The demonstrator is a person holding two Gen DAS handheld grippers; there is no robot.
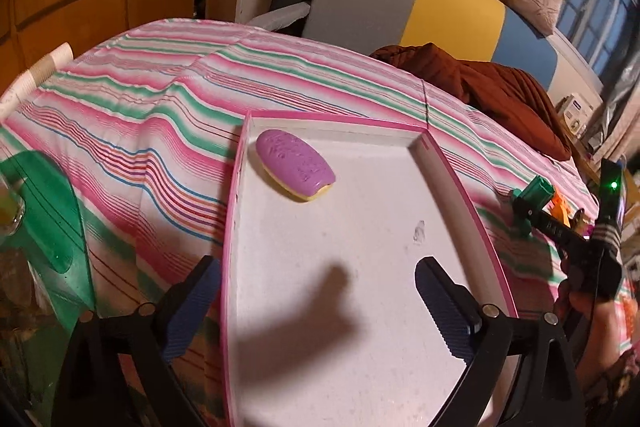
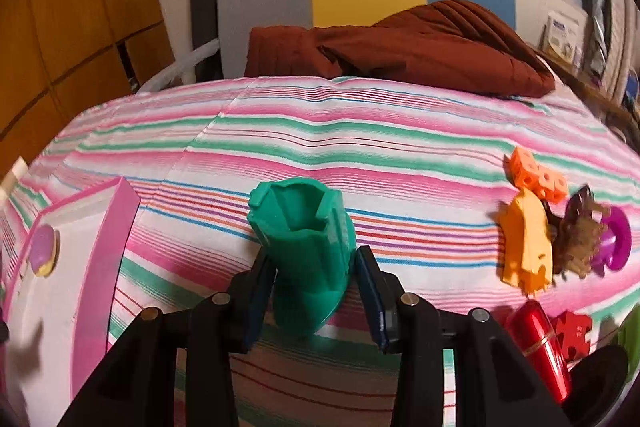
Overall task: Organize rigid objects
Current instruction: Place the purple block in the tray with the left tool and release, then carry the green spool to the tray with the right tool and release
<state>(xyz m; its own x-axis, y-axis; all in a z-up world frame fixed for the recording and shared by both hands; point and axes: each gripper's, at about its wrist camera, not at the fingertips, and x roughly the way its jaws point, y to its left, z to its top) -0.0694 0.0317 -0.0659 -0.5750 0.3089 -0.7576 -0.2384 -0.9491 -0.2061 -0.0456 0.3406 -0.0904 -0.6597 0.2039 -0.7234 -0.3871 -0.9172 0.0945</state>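
Note:
A pink-rimmed white tray (image 1: 460, 183) lies on the striped bed; a purple and yellow oval piece (image 1: 295, 165) sits in its far left corner. My left gripper (image 1: 316, 303) is open and empty, low over the tray's near left part. My right gripper (image 2: 314, 267) is shut on a green hollow plastic piece (image 2: 306, 247) and holds it above the bedspread, right of the tray (image 2: 108, 239). The right gripper with the green piece (image 1: 534, 193) also shows at the right in the left wrist view.
Loose toys lie right of the right gripper: orange cubes (image 2: 538, 175), a yellow-orange piece (image 2: 526, 241), a brown spiky thing (image 2: 580, 235), a purple ring (image 2: 614, 245), a red cylinder (image 2: 540, 339), a red puzzle piece (image 2: 572, 333). A brown jacket (image 2: 400, 47) lies at the bed's far end. A green plastic sheet (image 1: 44, 211) is at the left.

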